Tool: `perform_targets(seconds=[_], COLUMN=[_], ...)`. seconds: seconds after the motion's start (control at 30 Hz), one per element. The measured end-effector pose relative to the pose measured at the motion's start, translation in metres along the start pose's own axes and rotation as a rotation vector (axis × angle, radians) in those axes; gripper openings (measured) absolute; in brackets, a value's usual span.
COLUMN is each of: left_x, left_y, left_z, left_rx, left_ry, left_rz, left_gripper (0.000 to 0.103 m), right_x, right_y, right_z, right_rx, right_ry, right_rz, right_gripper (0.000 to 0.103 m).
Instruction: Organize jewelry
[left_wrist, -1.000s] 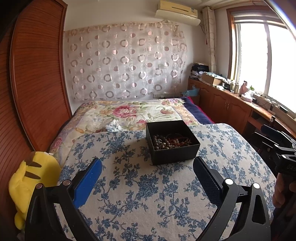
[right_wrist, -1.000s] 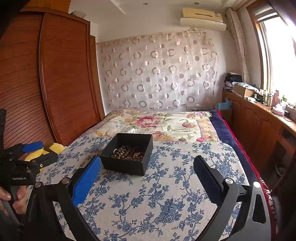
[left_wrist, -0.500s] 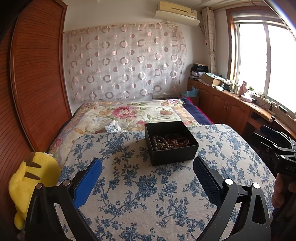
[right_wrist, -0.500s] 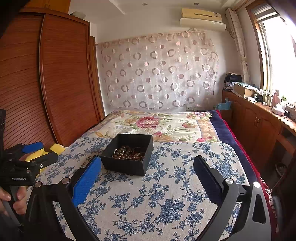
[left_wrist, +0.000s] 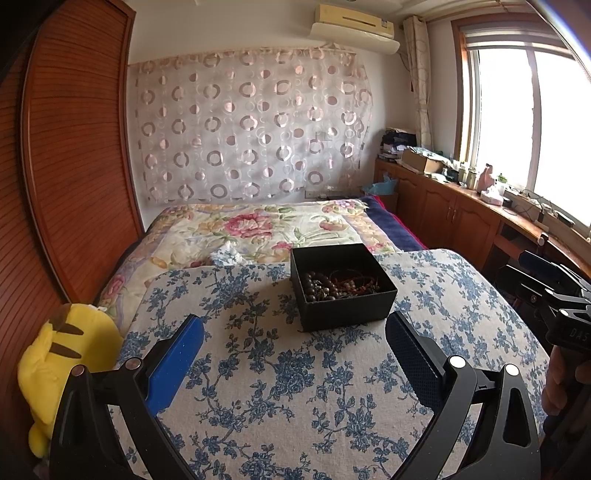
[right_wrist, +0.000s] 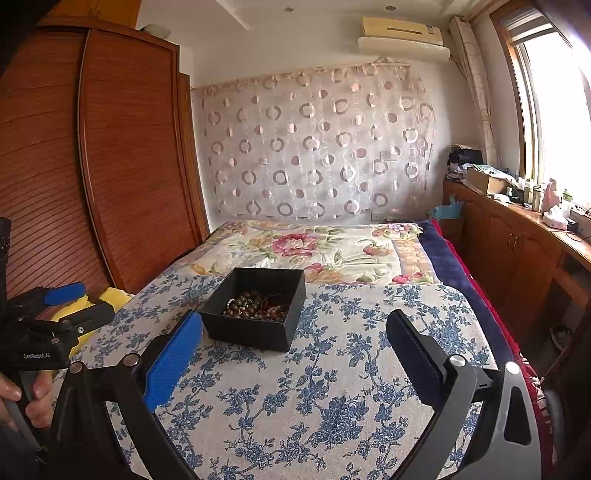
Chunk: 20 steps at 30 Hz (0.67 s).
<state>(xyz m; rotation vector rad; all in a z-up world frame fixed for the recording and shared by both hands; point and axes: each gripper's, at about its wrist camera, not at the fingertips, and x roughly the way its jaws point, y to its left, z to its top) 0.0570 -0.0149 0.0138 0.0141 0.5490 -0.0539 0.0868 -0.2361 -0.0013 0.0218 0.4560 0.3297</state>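
Note:
A black open box (left_wrist: 341, 286) sits on the blue-flowered cloth (left_wrist: 280, 387) on the bed. It holds a heap of brown bead bracelets (left_wrist: 338, 286). The box (right_wrist: 258, 308) and its beads (right_wrist: 256, 306) also show in the right wrist view. My left gripper (left_wrist: 293, 332) is open and empty, held short of the box. My right gripper (right_wrist: 293, 332) is open and empty, near the box's front right side. Each gripper shows at the edge of the other's view, the right one (left_wrist: 546, 291) and the left one (right_wrist: 55, 314).
A yellow plush toy (left_wrist: 62, 358) lies at the bed's left edge by the wooden wardrobe (left_wrist: 74, 166). A flowered quilt (left_wrist: 266, 229) covers the far bed. Wooden cabinets (left_wrist: 454, 210) with clutter run under the window on the right.
Both grippers hold almost still. The left wrist view has drifted slightly, so the box sits a touch further left.

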Motion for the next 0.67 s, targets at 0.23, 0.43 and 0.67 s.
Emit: perform_targets(seconds=[0.23, 0.43, 0.67], left_x=[-0.0009, -0.0007, -0.0017], left_y=[0.0011, 0.001, -0.0004], left_z=[0.0001, -0.0003, 0.0022], left_rx=[0.001, 0.001, 0.0], left_ry=[-0.001, -0.001, -0.003], left_rz=[-0.001, -0.001, -0.004], left_gripper=[0.095, 0.095, 0.095], right_x=[0.0001, 0.0003, 0.0005], right_y=[-0.0002, -0.0003, -0.0005], right_z=[-0.0006, -0.0011, -0.0017], right_rx=[0.0, 0.0, 0.001], right_ry=[0.0, -0.001, -0.002], right_rz=[0.001, 0.0, 0.0], right_gripper=[0.1, 0.1, 0.1])
